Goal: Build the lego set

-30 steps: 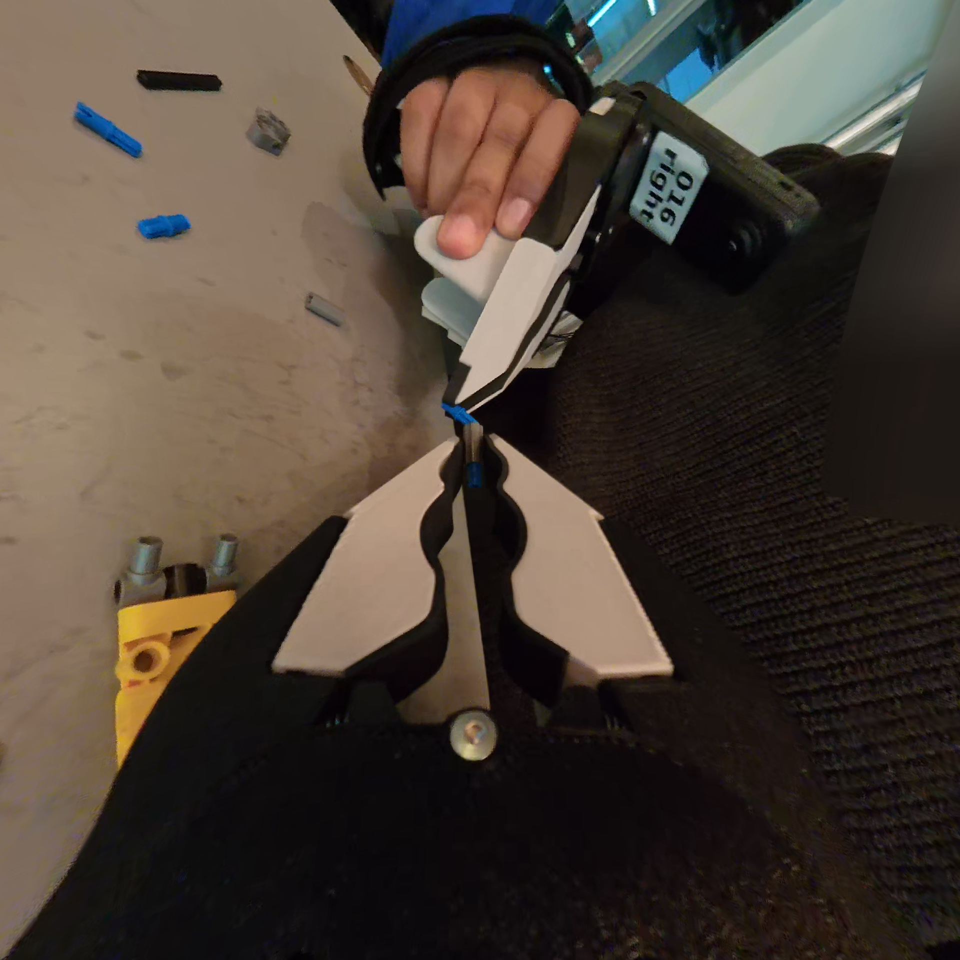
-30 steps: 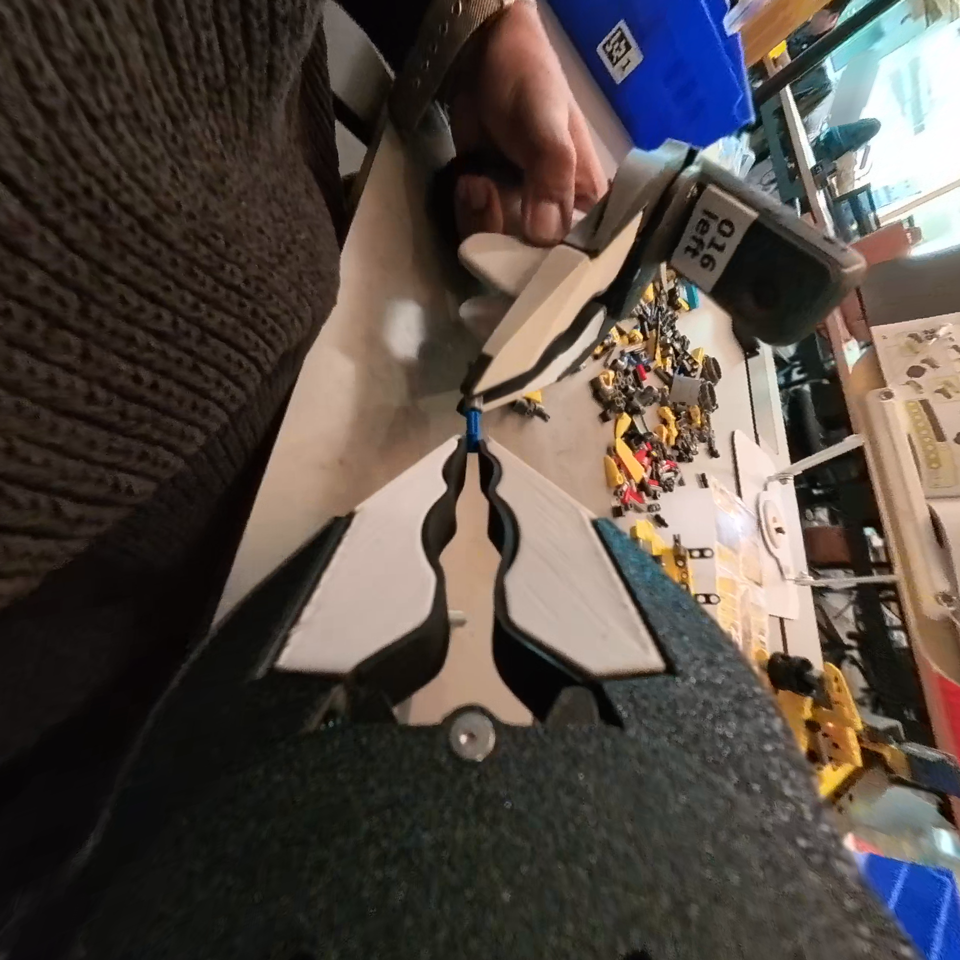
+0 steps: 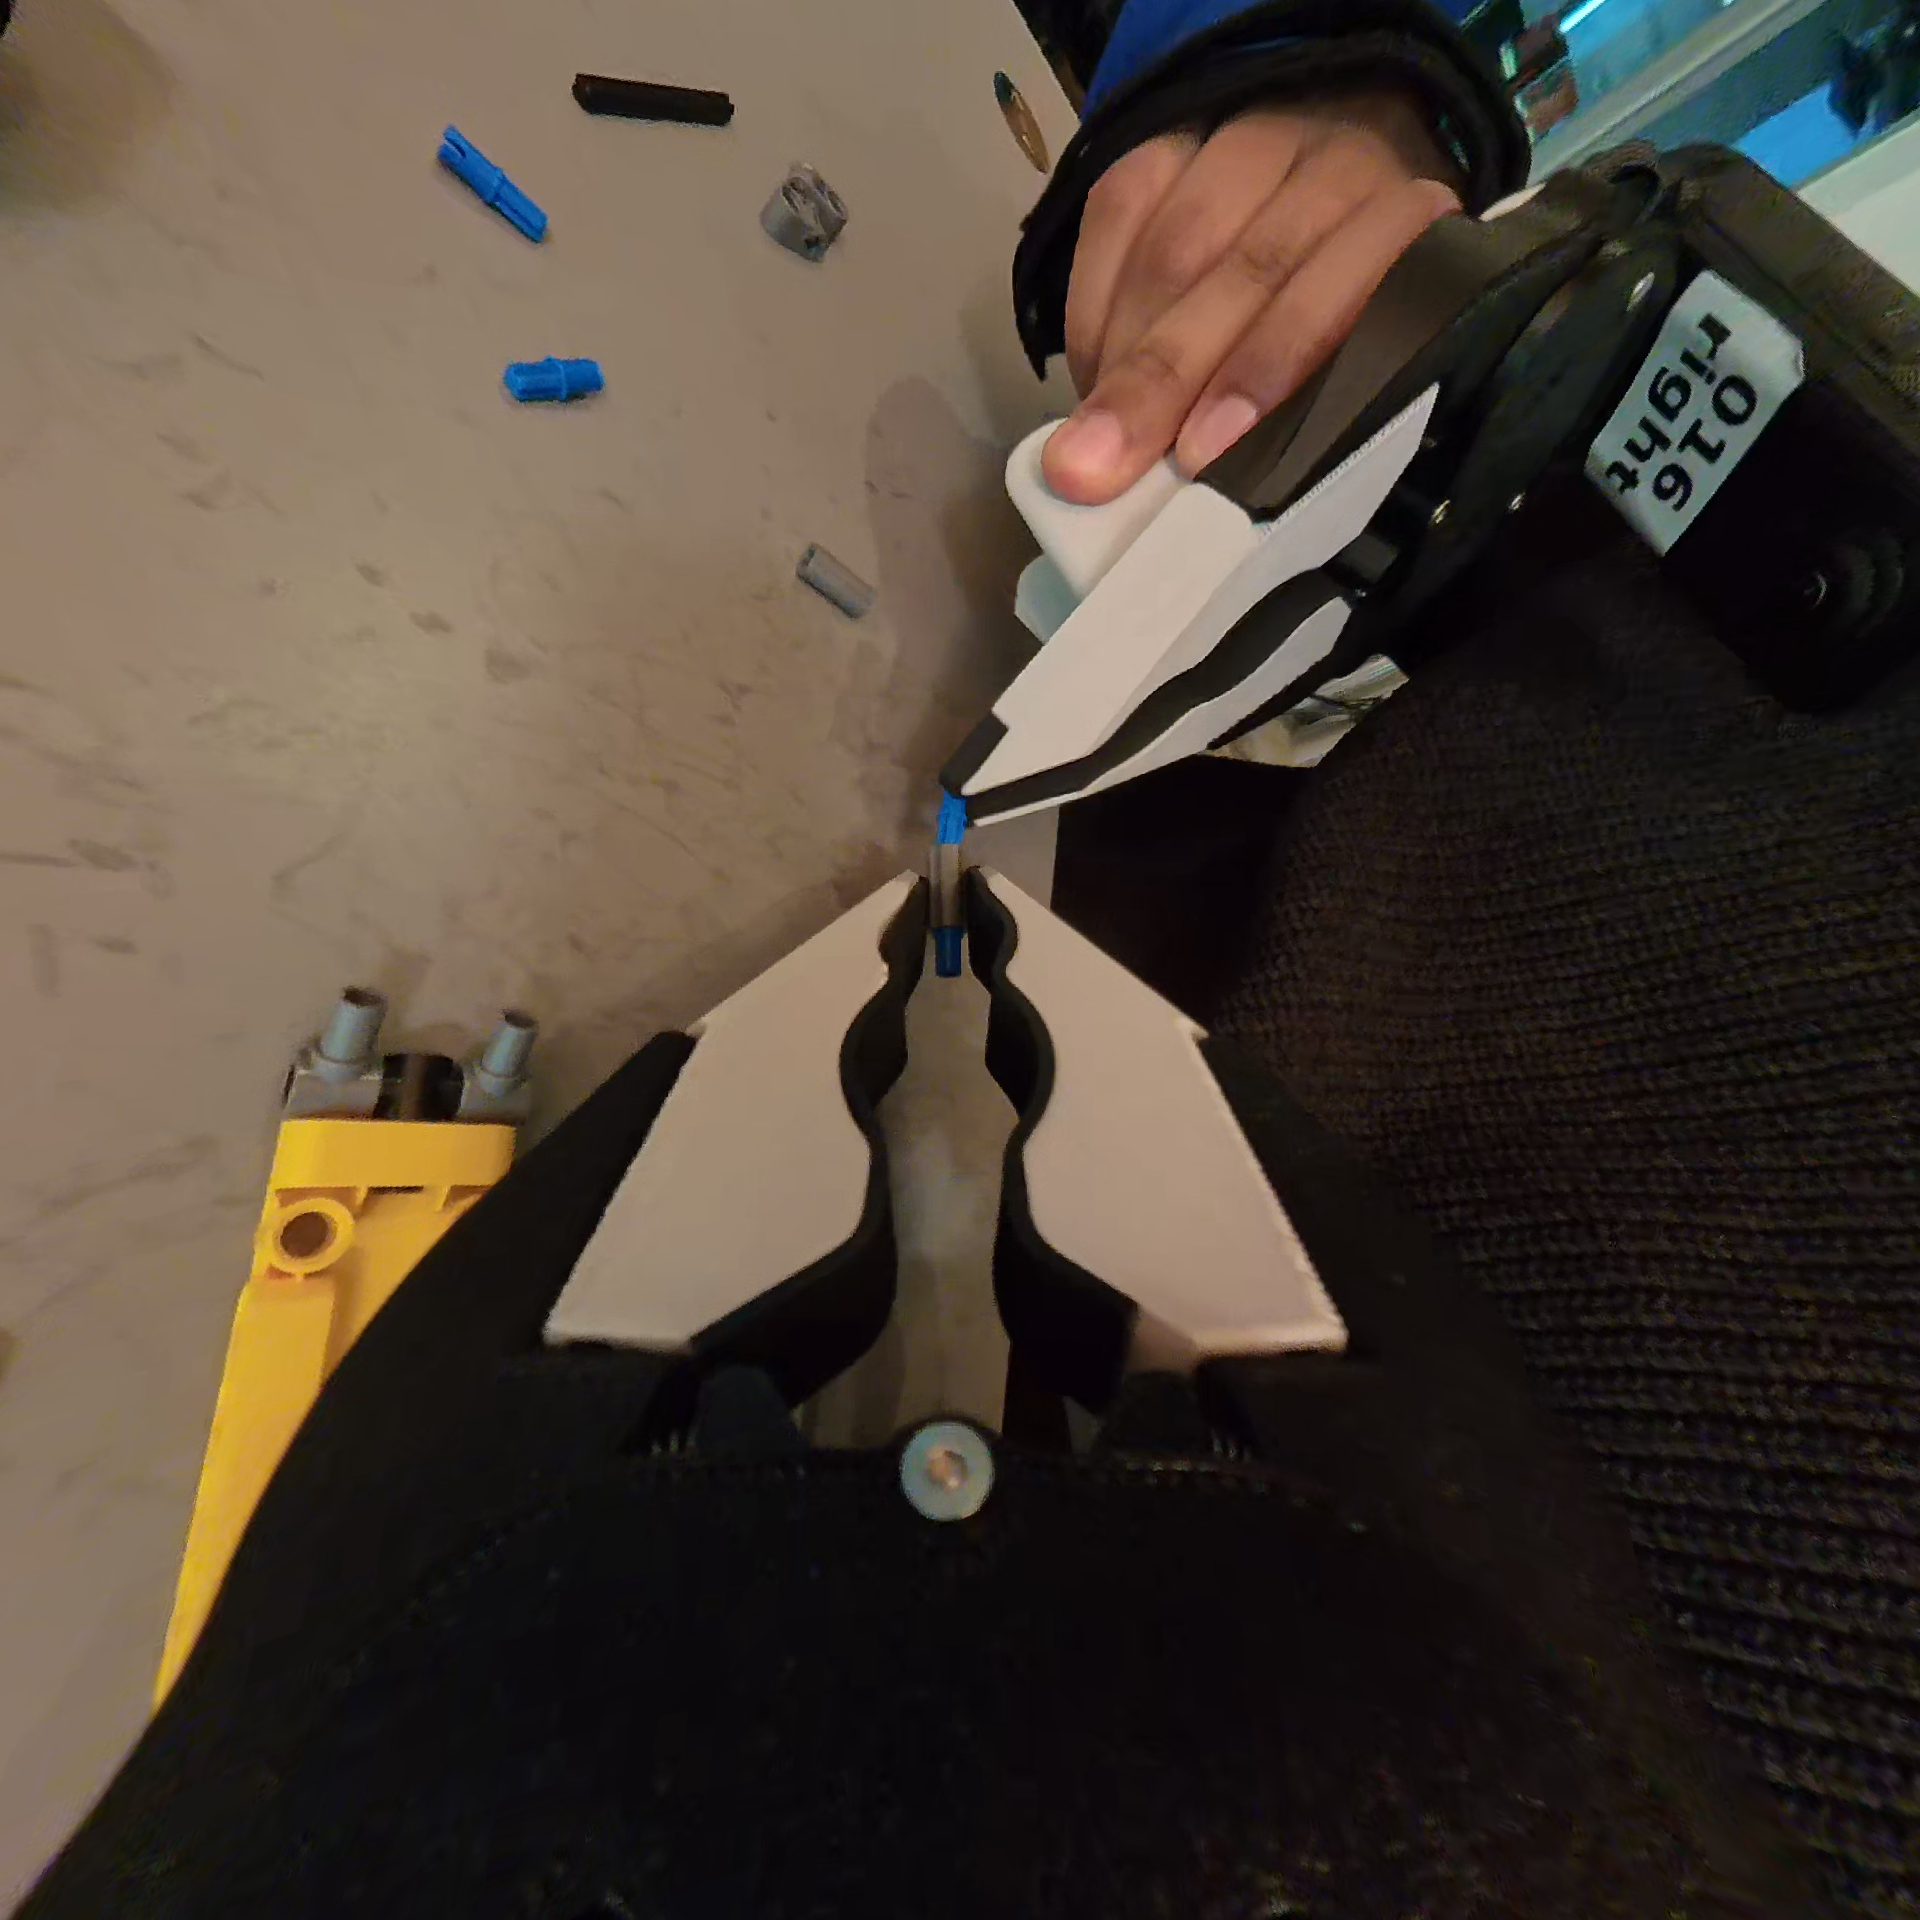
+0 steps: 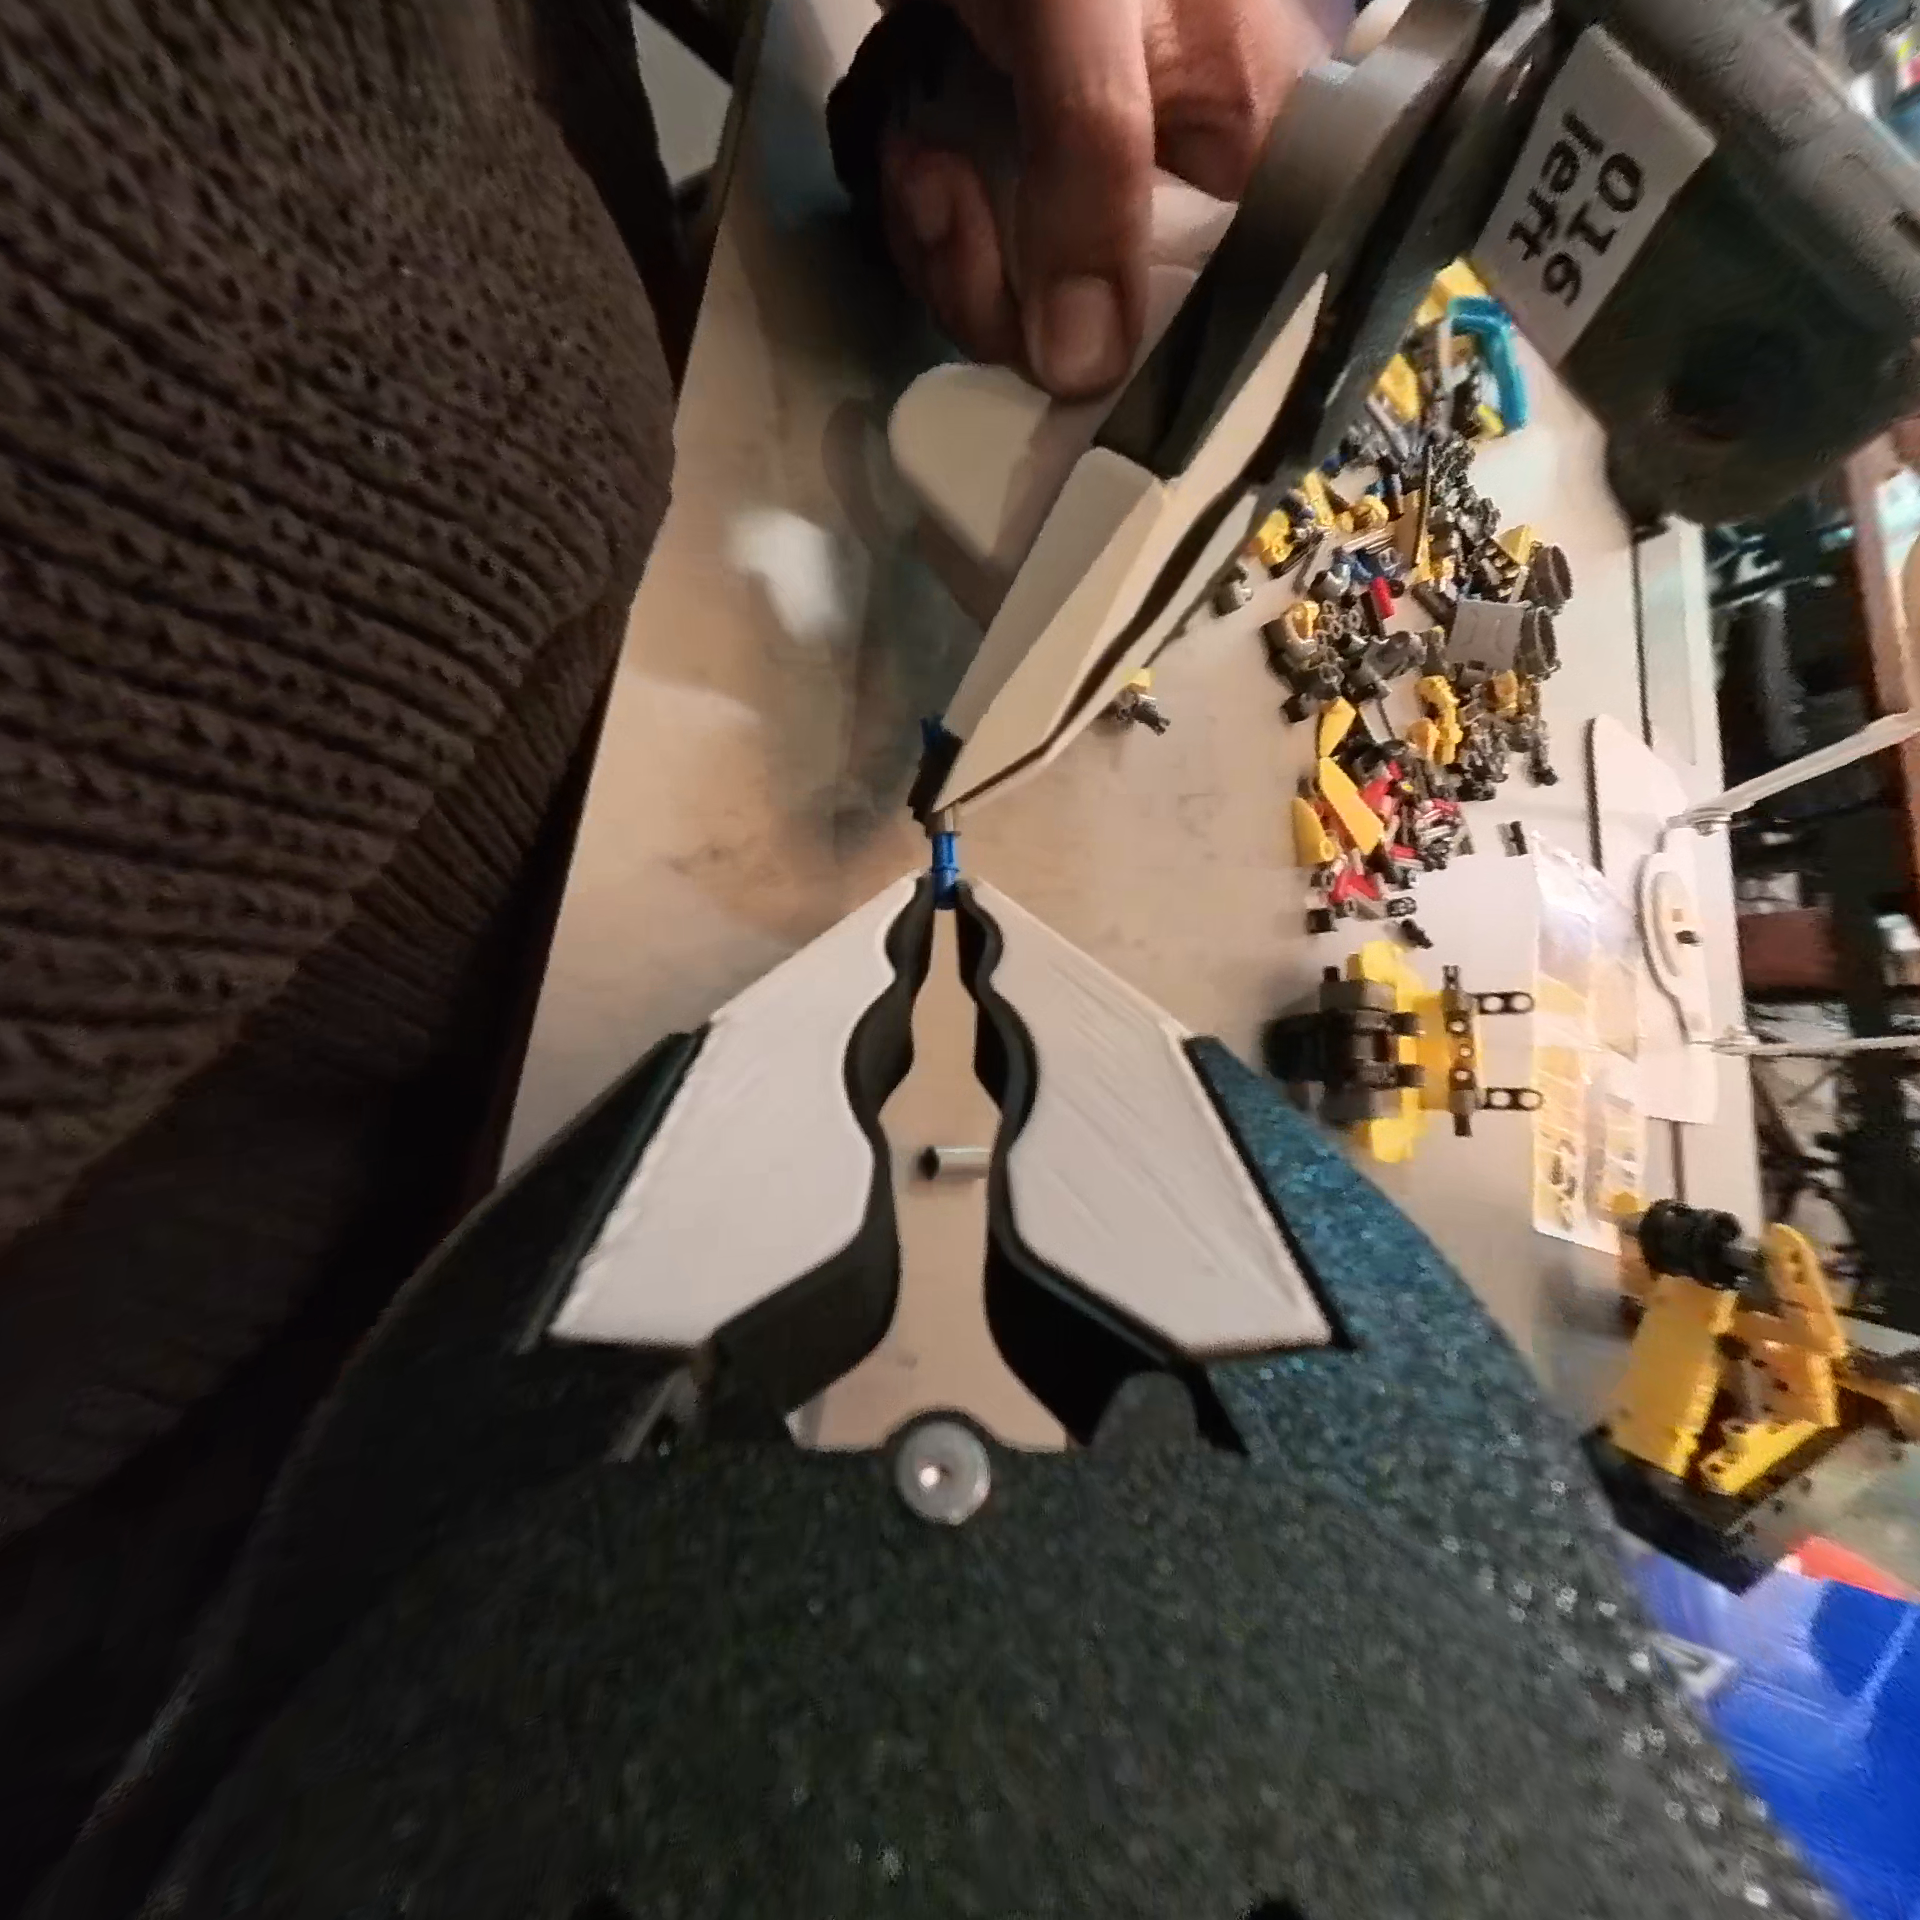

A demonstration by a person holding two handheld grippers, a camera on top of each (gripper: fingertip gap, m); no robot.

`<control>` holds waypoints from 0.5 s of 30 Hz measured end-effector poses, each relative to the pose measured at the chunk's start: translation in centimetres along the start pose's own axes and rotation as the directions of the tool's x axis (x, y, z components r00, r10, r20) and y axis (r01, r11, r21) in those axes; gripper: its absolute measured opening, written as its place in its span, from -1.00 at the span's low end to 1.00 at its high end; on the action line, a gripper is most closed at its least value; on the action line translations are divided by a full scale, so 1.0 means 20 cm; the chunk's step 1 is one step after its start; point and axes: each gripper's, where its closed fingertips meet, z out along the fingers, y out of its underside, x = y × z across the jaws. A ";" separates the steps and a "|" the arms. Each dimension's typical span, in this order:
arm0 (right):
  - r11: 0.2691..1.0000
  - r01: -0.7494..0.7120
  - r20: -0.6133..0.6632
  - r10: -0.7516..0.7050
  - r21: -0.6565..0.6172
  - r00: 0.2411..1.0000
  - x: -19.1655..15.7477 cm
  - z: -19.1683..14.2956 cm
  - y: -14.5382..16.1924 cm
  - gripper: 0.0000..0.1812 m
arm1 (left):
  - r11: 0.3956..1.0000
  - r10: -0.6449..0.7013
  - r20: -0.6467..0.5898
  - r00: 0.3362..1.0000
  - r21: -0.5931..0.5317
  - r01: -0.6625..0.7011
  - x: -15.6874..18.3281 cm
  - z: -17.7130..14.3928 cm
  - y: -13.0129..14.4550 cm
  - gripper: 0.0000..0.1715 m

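Tools, left [image 3: 945,883] and right [image 4: 940,899], both pinch one blue-grey pin [image 3: 945,871]

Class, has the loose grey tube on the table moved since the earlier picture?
No. The grey tube lies the same way from the short blue pin; only the view shifted.

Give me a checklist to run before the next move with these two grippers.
1. Left gripper grip: jaws shut on the grey sleeve. Ok.
2. Right gripper grip: jaws shut on the blue pin. Ok.
3. Pin and sleeve end to end, roughly in line in both views. Ok.
4. Pin fully seated in the sleeve: the joint is too small to read. Cannot tell.
5. Both parts held above the table, with the loose grey tube lying apart from both grippers. Ok.
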 end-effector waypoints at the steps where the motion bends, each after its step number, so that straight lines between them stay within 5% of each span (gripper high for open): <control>1: 1.000 -0.020 0.015 0.020 0.010 1.000 0.00 0.00 0.00 -0.96 | 1.000 -0.001 -0.007 1.000 -0.004 0.001 0.00 0.00 0.00 -0.97; 11: 0.928 -0.268 0.197 0.221 0.260 0.955 0.00 -0.11 -0.19 -1.00 | 1.000 0.008 -0.180 0.984 0.022 -0.005 0.15 0.05 -0.01 -0.97; 15: 0.961 -0.216 0.105 0.200 0.171 0.974 0.05 -0.09 -0.09 -1.00 | 0.998 0.009 -0.148 0.989 0.057 0.000 0.12 0.04 -0.04 -0.97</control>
